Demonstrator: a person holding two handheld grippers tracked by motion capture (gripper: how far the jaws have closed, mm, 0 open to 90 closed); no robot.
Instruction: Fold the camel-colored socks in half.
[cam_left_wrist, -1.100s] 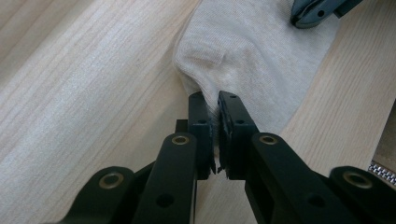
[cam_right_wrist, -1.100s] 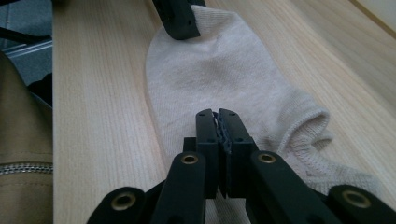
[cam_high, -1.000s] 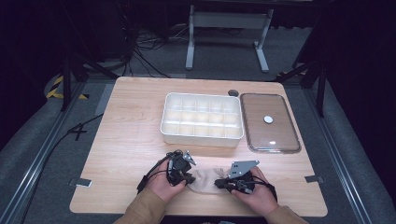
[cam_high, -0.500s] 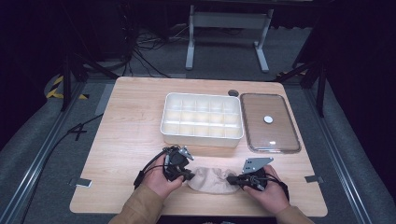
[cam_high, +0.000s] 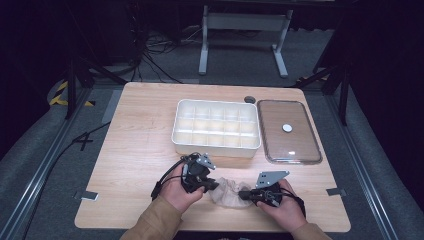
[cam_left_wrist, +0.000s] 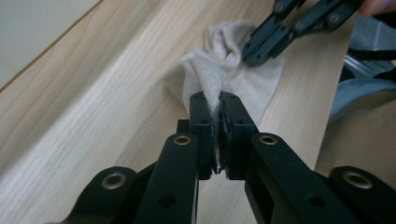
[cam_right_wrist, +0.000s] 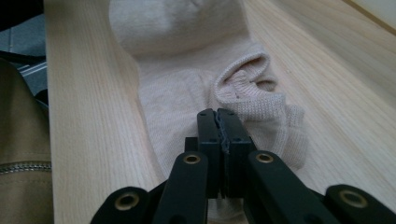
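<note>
Beige sock (cam_high: 227, 191) lies crumpled on the wooden table (cam_high: 140, 150) near its 6 o'clock edge, between my two hands. My left gripper (cam_high: 209, 185) sits at the sock's 9 o'clock end; in the left gripper view its jaws are clamped on a ribbed fold of the sock (cam_left_wrist: 219, 93), fabric pinched up between them. My right gripper (cam_high: 245, 194) sits at the sock's 3 o'clock end. In the right gripper view (cam_right_wrist: 217, 122) its jaws are pressed together over the sock (cam_right_wrist: 187, 93), a thin line of knit showing between them at the cuff side, so it looks clamped on a thin layer of the sock. The cuff bunches up just beyond the tips at 1 o'clock. The right gripper (cam_left_wrist: 252, 51) also shows in the left gripper view at 1 o'clock, its tips touching the sock.

White compartment tray (cam_high: 216, 146) sits at the table's centre, toward 12 o'clock from the sock, well apart from it. Clear lid (cam_high: 287, 131) with a white knob lies flat just beside the tray at its 3 o'clock. My tan sleeves come in from 6 o'clock.
</note>
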